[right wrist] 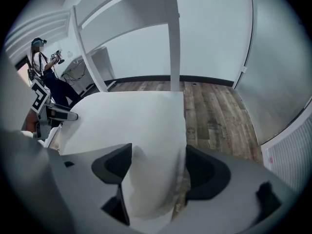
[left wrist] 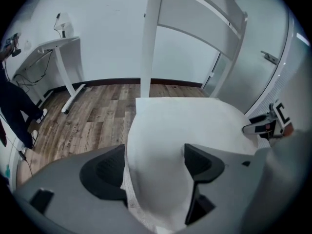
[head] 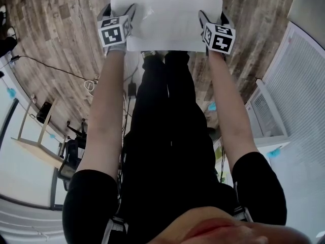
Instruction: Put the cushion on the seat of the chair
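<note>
white cushion [head: 167, 14] is lying flat right in front of the white chair [left wrist: 148, 38] backrest, above the wood floor [left wrist: 92, 116]. left tool [left wrist: 155, 167] is spread wide, and the cushion's near edge bulges up between its jaws. right tool [right wrist: 158, 167] is spread wide too, with the opposite near corner sitting between its jaws, not pinched.
</note>
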`<state>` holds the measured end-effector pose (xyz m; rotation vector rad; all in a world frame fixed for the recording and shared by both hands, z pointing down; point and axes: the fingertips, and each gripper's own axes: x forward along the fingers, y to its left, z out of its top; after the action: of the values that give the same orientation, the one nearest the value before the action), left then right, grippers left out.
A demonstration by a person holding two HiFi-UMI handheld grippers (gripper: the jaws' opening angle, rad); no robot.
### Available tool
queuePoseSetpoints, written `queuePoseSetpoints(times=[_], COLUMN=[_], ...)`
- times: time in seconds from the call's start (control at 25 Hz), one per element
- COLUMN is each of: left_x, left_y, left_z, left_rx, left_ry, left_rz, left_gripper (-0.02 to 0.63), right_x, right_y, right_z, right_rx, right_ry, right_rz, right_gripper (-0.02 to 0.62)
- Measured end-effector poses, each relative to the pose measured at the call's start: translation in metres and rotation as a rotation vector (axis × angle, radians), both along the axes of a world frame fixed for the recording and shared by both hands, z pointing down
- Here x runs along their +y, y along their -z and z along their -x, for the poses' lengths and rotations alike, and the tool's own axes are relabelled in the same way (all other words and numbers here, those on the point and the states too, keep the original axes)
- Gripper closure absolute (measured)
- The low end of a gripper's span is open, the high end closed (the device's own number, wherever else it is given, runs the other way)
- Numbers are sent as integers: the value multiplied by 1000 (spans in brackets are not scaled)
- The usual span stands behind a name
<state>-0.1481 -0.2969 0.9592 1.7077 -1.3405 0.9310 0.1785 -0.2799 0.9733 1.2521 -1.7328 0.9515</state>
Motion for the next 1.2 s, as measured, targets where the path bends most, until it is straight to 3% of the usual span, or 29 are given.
queuePoseSetpoints(times=[0.16,0.4,0.64,0.72,0.92,1.08,1.2], left_x=[6,14,39,51,76,85,90], left_y=[8,48,105,127,169,214,250], left_z=[9,8,-19,-32,-62,-75,-76], left_rx=[-1,28,113,138,204,197,208], left_ry=[22,25,-9,-28,-73,-109,-131], left_rz=[0,-58,-118,-132,-167,-234,-260], left_gripper=[233,235,239,284,441,574,594], right_x=[-2,3,18,23,30,41,54], right_y=[7,43,94,115,172,215,253], right_z=[-6,15,49,64,91,105,115], right_rx=[12,-58,-113,-135,-171,-208,-245], right_ry=[-12,20,44,57,87,119,139], right_rz=[-12,-36,-64,-81,-200,-268,-293], right_gripper=[265,267,274,309,546,578,578])
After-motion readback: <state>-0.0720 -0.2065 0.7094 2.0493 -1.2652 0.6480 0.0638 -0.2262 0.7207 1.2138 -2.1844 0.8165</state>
